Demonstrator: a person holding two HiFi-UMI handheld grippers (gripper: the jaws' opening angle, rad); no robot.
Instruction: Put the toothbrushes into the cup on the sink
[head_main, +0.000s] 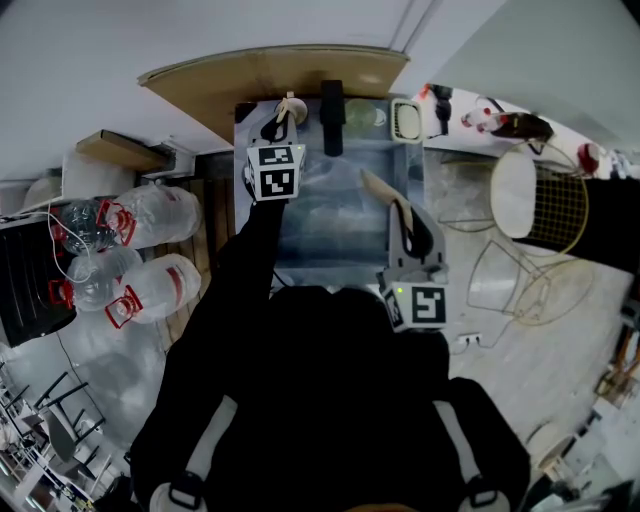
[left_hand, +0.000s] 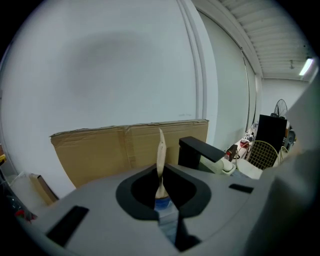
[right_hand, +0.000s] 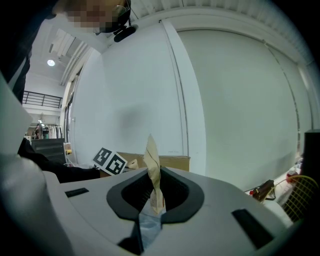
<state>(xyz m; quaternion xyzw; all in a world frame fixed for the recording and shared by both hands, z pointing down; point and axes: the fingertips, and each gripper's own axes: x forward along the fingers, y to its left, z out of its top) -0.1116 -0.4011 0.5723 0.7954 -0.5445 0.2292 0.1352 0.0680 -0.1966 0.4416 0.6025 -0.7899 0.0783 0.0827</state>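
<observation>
Nearest the person, the right gripper (head_main: 403, 216) has its jaws clamped on a paper-wrapped toothbrush (right_hand: 152, 172) that slants up over the sink (head_main: 330, 215). Further out, the left gripper (head_main: 283, 127) has its jaws pressed together on a bare pale-handled toothbrush (left_hand: 160, 150), which points up near the back rim beside the black tap (head_main: 332, 115). Just right of the tap stands the greenish cup (head_main: 364, 113), with neither brush in it yet, so the step in hand looks like carrying a brush across to it. Doing that well probably means tipping the free end down, centring it over the cup's mouth before loosening the jaws, and going one brush at a time. Behind leans a cardboard sheet (left_hand: 125, 150). No brand or wording is readable; only the square markers (head_main: 275, 170) on the gripper cubes show
</observation>
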